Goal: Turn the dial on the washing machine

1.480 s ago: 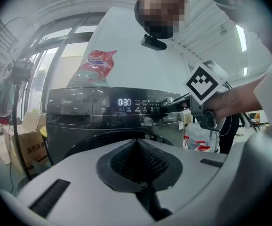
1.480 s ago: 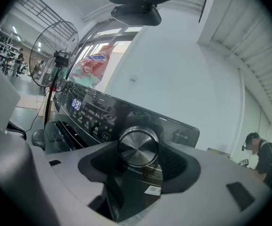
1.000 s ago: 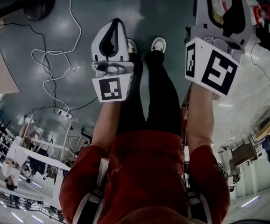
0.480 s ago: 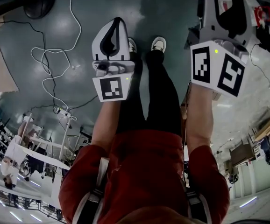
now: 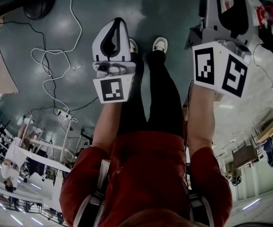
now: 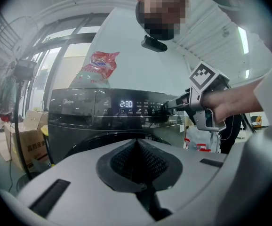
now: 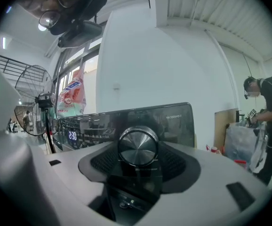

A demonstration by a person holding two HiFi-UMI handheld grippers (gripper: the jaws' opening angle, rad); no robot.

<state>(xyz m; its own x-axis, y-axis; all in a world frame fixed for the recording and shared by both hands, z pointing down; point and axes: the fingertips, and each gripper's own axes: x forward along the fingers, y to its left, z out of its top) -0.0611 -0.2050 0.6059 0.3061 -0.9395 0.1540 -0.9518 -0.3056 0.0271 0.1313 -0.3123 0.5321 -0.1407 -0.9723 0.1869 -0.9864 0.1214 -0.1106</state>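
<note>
The dark washing machine (image 6: 79,121) fills the left gripper view, its display (image 6: 126,104) reading 2:30. Its round silver dial (image 7: 137,146) sits on the control panel (image 7: 173,121), and my right gripper (image 7: 137,150) is shut on it, a jaw on each side. From the left gripper view, the right gripper (image 6: 166,108) reaches the panel's right end, hiding the dial. My left gripper (image 6: 137,144) is held back from the machine's front, shut with nothing in it. The head view looks down on both, the left gripper (image 5: 114,25) and the right gripper (image 5: 221,4).
A red-and-white bag (image 6: 98,66) lies on top of the machine. A standing fan (image 6: 18,69) and cardboard boxes (image 6: 25,142) are to its left. White cables (image 5: 56,56) trail over the floor. Another person (image 7: 268,112) stands far right by plastic bags.
My right gripper has rolled about its own axis: its marker cube shows a different turn than a second ago. The left gripper has barely moved.
</note>
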